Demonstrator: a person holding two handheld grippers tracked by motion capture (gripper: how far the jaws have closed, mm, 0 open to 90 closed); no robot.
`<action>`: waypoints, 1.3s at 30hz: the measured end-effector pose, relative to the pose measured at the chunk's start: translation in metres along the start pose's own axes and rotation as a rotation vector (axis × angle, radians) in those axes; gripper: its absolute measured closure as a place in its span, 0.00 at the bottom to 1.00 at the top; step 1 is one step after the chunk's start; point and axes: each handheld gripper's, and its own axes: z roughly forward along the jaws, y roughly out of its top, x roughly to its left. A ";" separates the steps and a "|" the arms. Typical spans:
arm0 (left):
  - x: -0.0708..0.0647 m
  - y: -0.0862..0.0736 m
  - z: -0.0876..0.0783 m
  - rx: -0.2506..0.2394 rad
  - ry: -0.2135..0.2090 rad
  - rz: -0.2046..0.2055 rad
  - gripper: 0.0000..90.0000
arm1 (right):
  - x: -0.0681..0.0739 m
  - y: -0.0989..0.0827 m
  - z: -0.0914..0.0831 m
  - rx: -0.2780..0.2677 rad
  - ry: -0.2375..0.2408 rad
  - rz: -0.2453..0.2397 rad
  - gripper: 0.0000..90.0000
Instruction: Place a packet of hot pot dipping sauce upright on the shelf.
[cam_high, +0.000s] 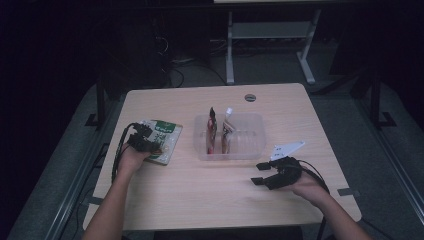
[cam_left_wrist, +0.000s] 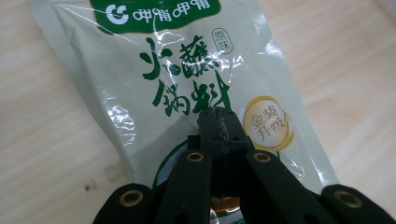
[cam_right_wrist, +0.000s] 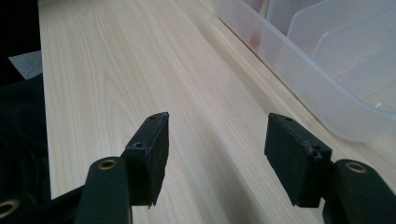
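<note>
My left gripper (cam_left_wrist: 218, 122) is pinched on the green packet (cam_left_wrist: 187, 88); I'd lift it flat toward the tray (cam_high: 252, 150); right gripper (cam_right_wrist: 217, 154) gapes empty.

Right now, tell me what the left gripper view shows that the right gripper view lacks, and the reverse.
Left gripper view: the left hand-held gripper, jaws closed together, over a pale green printed pouch lying flat on the table; whether they pinch its film I cannot tell.

Right gripper view: the right hand-held gripper, jaws apart with nothing between them, and the clear plastic divider bin off to one side.

Both: the light wooden table.
</note>
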 end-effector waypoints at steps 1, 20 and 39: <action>0.000 -0.002 -0.001 0.001 -0.010 0.000 1.00 | 0.000 0.000 0.000 0.000 0.001 0.000 0.44; -0.045 -0.063 -0.039 0.056 -0.128 0.102 1.00 | 0.001 0.000 -0.002 -0.003 -0.010 0.005 0.44; 0.002 -0.054 -0.059 -0.078 0.100 -0.076 1.00 | 0.000 0.001 -0.003 -0.013 -0.013 0.009 0.44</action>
